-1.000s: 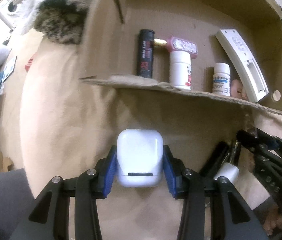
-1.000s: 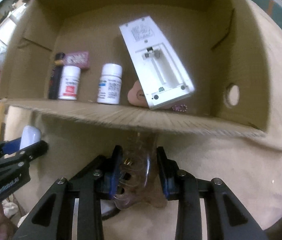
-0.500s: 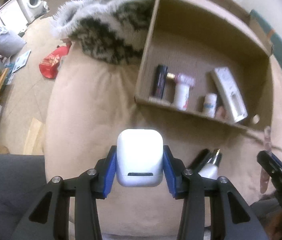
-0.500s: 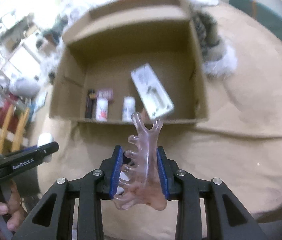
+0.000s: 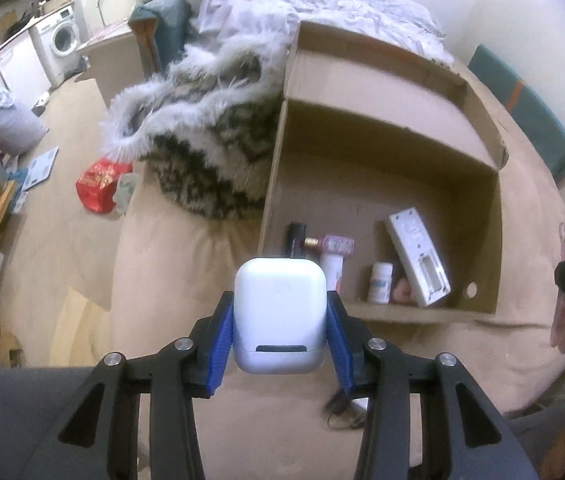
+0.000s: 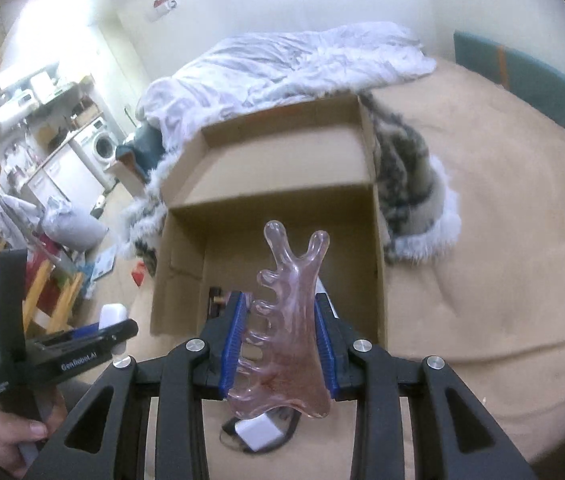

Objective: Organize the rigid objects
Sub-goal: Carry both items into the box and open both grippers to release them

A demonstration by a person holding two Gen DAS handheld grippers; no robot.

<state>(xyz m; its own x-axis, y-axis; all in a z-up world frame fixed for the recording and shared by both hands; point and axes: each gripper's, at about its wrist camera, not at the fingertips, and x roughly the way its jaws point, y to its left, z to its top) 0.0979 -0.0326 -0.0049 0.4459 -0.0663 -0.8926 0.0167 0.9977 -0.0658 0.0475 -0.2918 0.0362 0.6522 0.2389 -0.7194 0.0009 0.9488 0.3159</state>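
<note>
My left gripper (image 5: 280, 336) is shut on a white earbud case (image 5: 279, 312), held high above the beige bed cover. My right gripper (image 6: 280, 336) is shut on a translucent pink comb-shaped massage tool (image 6: 282, 332), its prongs pointing up. Below and ahead lies an open cardboard box (image 5: 378, 160) holding a white remote (image 5: 418, 260) face down, two white pill bottles (image 5: 380, 282), a black tube (image 5: 296, 236) and a pink item (image 5: 336, 245). The left gripper (image 6: 94, 336) with its case also shows at the left of the right wrist view, held by a hand (image 6: 6, 440).
A furry patterned garment (image 5: 202, 140) lies against the box's left side, with a white duvet (image 6: 282, 68) behind. A white charger with a dark cable (image 6: 260, 430) rests on the bed cover under the grippers. The floor at left has a red bag (image 5: 96, 184) and clutter.
Both grippers rose well above the box and bed, each keeping its grip. The box now looks smaller and farther below. The views tilted up, showing the duvet and room.
</note>
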